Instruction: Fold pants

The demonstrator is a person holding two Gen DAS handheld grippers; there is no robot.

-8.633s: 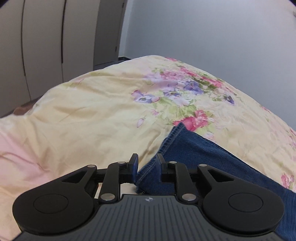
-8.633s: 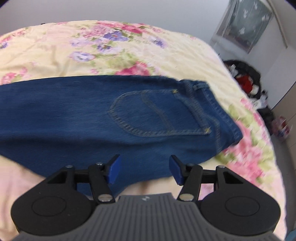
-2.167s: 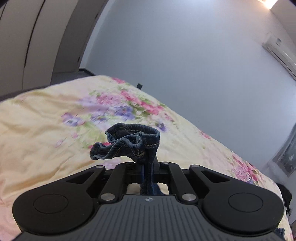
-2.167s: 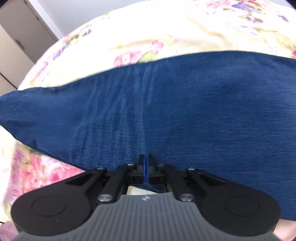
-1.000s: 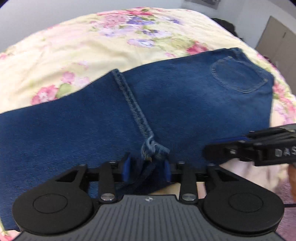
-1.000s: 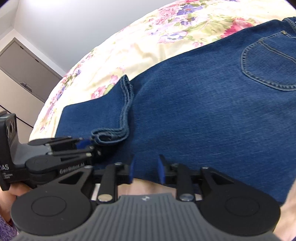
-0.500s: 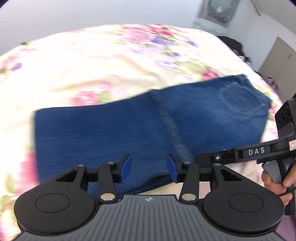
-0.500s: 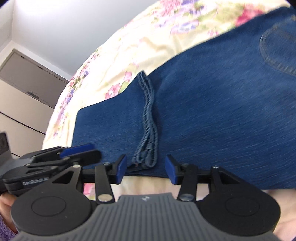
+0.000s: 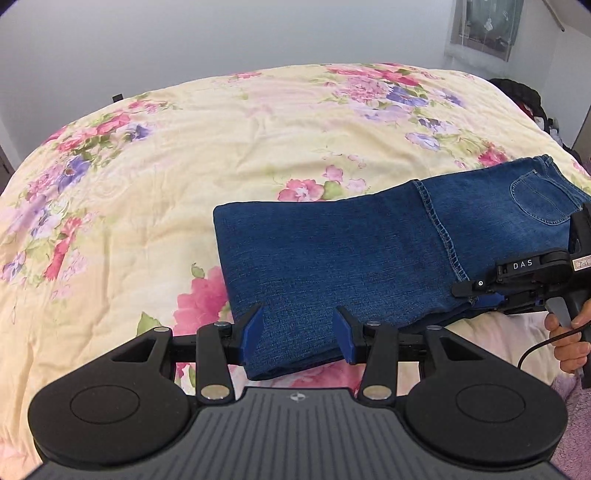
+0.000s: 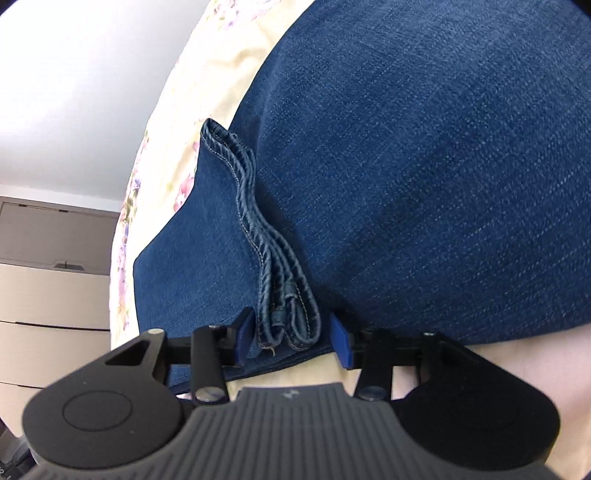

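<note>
Blue jeans lie folded over on the floral bedspread, leg ends laid across the seat, back pocket at the far right. My left gripper is open, its fingers straddling the near folded edge without gripping. My right gripper is open at the near edge of the jeans, the stitched leg hems lying between its fingers. In the left wrist view the right gripper sits at the hem seam, held by a hand.
The bedspread extends wide to the left and behind the jeans. A grey wall and framed picture stand behind the bed. Dark clutter lies beyond the right corner. Drawers show at left in the right wrist view.
Both grippers let go of the leg ends after folding them over the seat. The left gripper has drawn back left; the right gripper dropped close to the hems, jaws open.
</note>
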